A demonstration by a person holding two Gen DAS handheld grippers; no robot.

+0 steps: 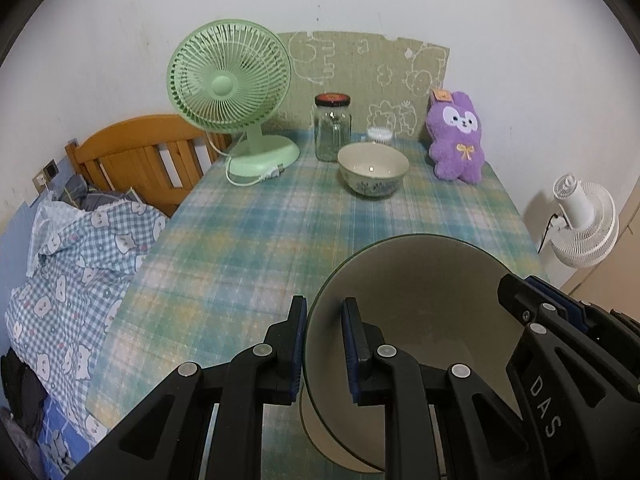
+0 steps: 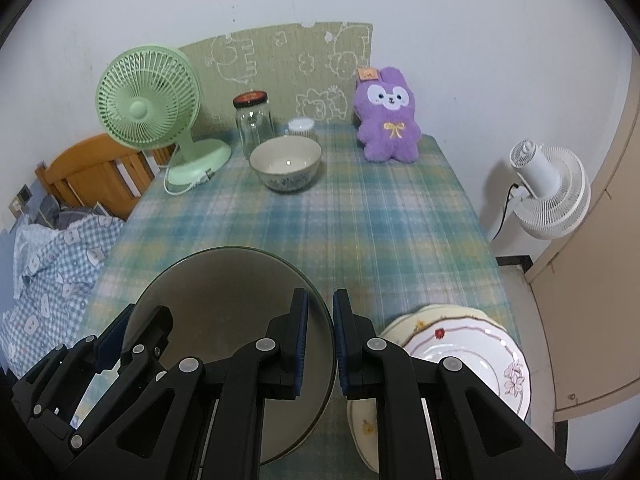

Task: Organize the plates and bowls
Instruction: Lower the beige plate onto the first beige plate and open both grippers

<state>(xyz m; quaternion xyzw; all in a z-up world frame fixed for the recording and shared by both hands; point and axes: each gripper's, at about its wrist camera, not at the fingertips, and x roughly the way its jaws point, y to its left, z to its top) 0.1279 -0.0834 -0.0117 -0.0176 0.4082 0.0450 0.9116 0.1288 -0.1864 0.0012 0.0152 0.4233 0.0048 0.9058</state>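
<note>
Both tongs clamp one large bowl (image 1: 420, 320) low in the frame — the left gripper (image 1: 324, 340) pinches its left rim, the right gripper (image 2: 320, 336) its right rim. A smaller patterned bowl (image 2: 286, 164) sits upper centre on the plaid tablecloth (image 2: 360, 232), just in front of a glass jar (image 2: 253, 122). Stacked plates (image 2: 480, 344) lie at lower right — beside the held bowl.

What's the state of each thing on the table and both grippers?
large bowl: upright, gripped at opposite rims
left gripper: shut on its rim
right gripper: shut on its rim
small bowl: upright, empty, free
glass jar: upright, lid on
green fan: upright, unplugged
plates: stacked at the near edge
plush rabbit: propped upright
</note>
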